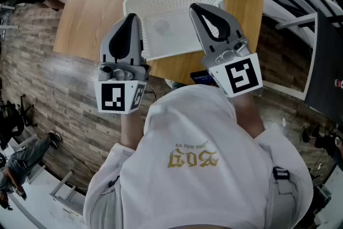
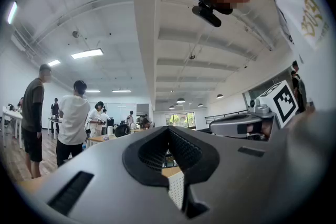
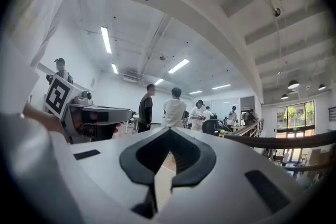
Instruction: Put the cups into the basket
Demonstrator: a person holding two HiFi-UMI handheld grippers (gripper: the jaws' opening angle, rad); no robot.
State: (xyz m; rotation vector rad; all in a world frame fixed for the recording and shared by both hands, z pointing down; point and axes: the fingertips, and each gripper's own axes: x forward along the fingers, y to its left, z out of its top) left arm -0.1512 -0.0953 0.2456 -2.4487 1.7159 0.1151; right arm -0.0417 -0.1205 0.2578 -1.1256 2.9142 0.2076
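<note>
While left gripper (image 1: 132, 19) and right gripper (image 1: 195, 8) hang shut, empty, mid-frame over the basket (image 1: 166, 0), no cup shows, so finding one looks next.

**Both claws held up, shut and empty**

The left claw (image 1: 131, 19) and right claw (image 1: 195, 8) sit side by side, close in front of the person, pointing away and roughly level. Each has its jaws together with nothing between them.

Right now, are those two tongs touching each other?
Apart. The head view shows it plainly: the left tongs and the right tongs are held side by side, with a broad stretch of the white basket visible between them.
</note>
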